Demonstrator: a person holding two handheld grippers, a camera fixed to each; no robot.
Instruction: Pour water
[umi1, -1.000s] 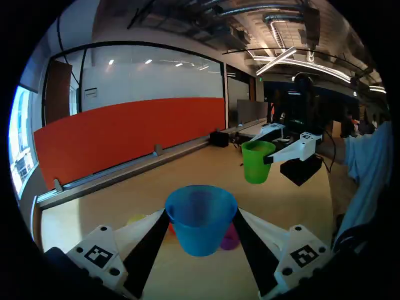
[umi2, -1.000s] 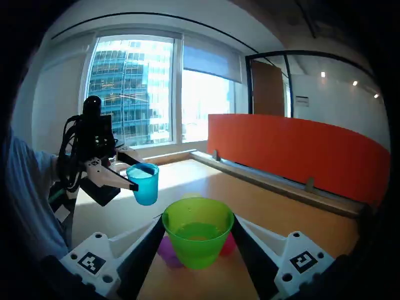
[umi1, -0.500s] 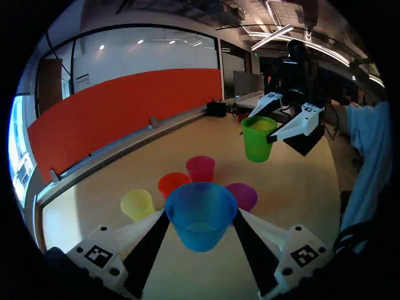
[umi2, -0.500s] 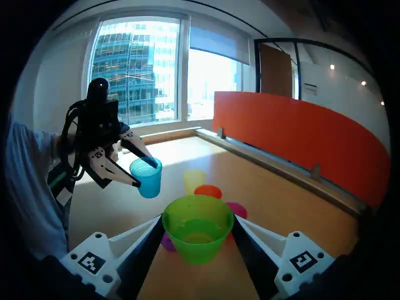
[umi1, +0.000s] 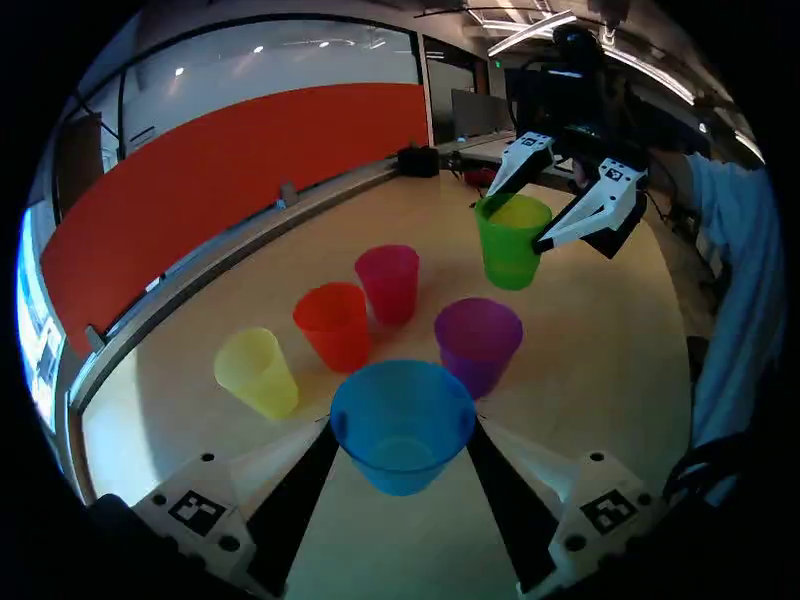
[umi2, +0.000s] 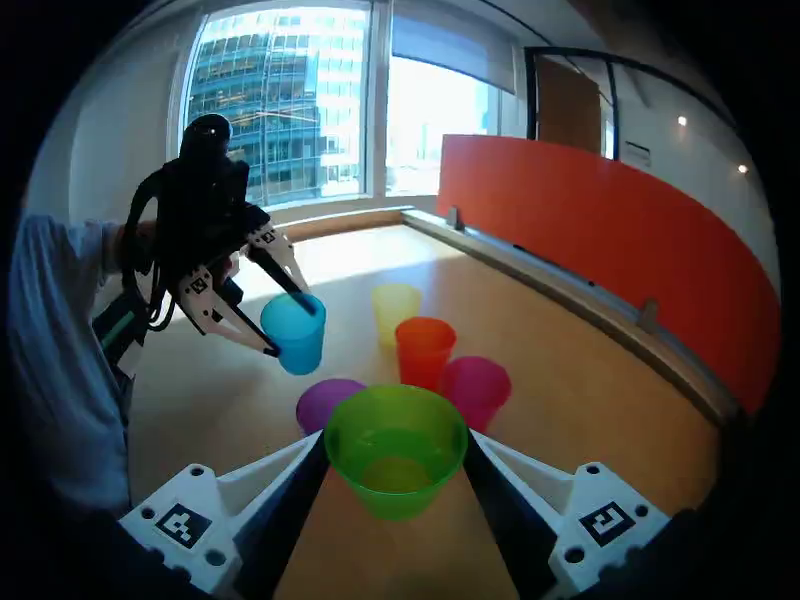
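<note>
Between the fingers of the left gripper (umi1: 400, 432), in the left gripper view, a blue cup (umi1: 402, 455) sits clamped by its upper wall, mouth up and clear of the table (umi1: 600, 340). Beyond it on the table stand a yellow cup (umi1: 256, 372), an orange cup (umi1: 333, 325), a pink cup (umi1: 388, 283) and a purple cup (umi1: 477, 343), close together in an arc. Farther off, the right gripper (umi1: 512, 222) holds a green cup (umi1: 511, 245) upright above the table, well apart from the blue one, with a sleeve (umi1: 735, 290) at the edge. Whether the blue cup holds anything I cannot tell. From the right gripper view, the green cup is pinched on both sides just under its rim, with water (umi2: 395, 472) pooled low inside. The blue cup hangs to the left in the other tool's grip, above the table near the purple cup. These cups look like thin, light, slick plastic that would flex, so a gentle squeeze high on the wall probably suits best, with a slow tilt to avoid spilling.
</note>
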